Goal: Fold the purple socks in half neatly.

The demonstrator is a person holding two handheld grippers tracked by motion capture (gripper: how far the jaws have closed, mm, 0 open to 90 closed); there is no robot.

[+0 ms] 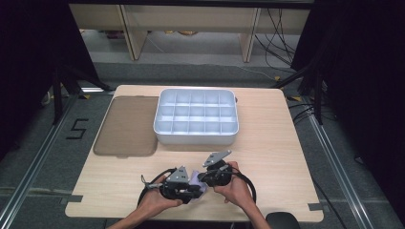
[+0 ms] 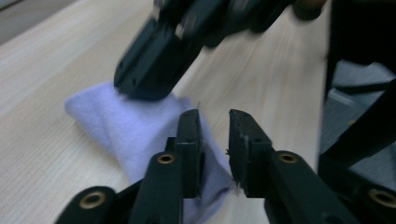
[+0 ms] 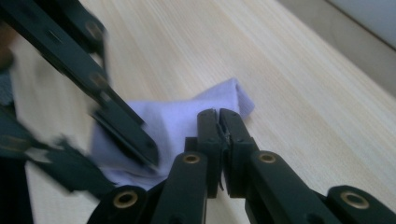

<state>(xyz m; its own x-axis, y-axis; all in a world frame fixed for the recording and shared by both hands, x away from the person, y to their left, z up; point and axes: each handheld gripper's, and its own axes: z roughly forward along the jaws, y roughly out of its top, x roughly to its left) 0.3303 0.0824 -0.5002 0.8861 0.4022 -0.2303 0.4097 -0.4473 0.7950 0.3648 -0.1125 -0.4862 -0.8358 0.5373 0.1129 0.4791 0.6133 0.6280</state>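
A small lavender cloth (image 1: 197, 181) lies crumpled on the wooden table near its front edge, between the two grippers. In the left gripper view my left gripper (image 2: 214, 114) is open, with a bare gap between its pads. The cloth (image 2: 116, 123) lies beneath and beside its left jaw. My right gripper (image 3: 219, 112) is shut, its tips pinching a raised fold of the cloth (image 3: 173, 119). From the left gripper view the right gripper (image 2: 140, 86) comes down blurred onto the cloth's far side. A hand holds each gripper (image 1: 193, 187) (image 1: 202, 178), tips almost meeting.
A white tray (image 1: 196, 137) divided into several empty compartments stands in the middle of the table. To its left lies a flat brown translucent lid (image 1: 126, 126). Bare wood stretches along the right side of the table (image 1: 272, 152). Cables trail on the floor behind.
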